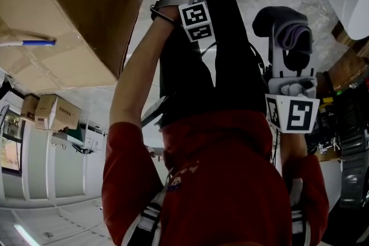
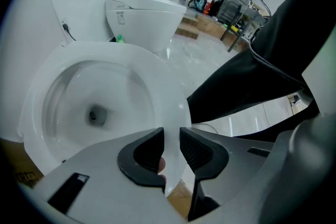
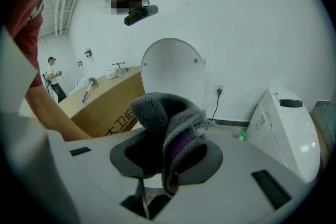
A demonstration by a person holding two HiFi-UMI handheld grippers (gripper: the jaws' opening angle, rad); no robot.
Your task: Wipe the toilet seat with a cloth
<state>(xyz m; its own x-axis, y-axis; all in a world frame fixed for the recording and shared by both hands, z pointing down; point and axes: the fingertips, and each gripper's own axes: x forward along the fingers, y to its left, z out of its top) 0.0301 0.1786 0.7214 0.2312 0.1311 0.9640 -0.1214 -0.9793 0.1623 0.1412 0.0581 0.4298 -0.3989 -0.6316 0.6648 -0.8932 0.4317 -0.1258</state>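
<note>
Wiping hasn't started, far as I can tell. Your left gripper (image 2: pixel 170 150) is pinching the seat (image 2: pixel 157 86) at its front edge. Your right gripper (image 3: pixel 167 157) is clamped on the cloth (image 3: pixel 165 118), held up well apart from it. The whole seat's left to wipe.

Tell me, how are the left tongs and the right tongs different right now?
The left tongs pinch the thin front edge of the white toilet seat; the right tongs pinch a bunched grey cloth. The left tongs are right at the seat, while the right tongs are held away from it, in the air. What they share: both are closed on something.
</note>
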